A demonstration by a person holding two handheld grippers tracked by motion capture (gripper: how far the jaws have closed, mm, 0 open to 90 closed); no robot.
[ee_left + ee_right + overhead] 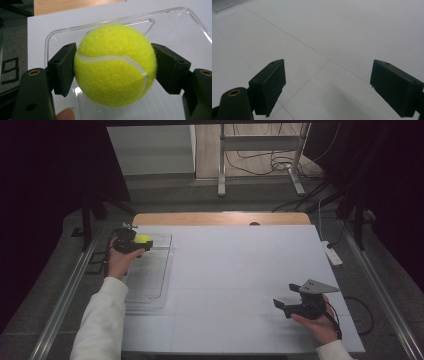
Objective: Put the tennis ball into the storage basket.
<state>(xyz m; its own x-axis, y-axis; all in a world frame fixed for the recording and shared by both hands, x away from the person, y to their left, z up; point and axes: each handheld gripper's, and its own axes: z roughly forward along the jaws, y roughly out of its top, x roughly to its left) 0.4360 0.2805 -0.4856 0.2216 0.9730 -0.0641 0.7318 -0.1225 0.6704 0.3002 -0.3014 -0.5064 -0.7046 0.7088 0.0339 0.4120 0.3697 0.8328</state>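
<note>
A yellow tennis ball [115, 65] sits between the two black jaws of my left gripper [113, 68], which is shut on it. In the high view the ball [143, 239] and the left gripper [137, 242] hang over the far end of a clear plastic tray [150, 280] at the table's left. The tray's rim [120, 20] curves behind the ball. My right gripper [286, 306] is held low at the table's near right, open, with only white table surface [337, 37] between its jaws [329, 87].
The white table top [240, 270] spreads between the two hands. A wooden strip [220, 218] runs along its far edge. A white power strip [332, 254] lies off the right edge, with cables and a metal stand's legs [260, 165] on the floor beyond.
</note>
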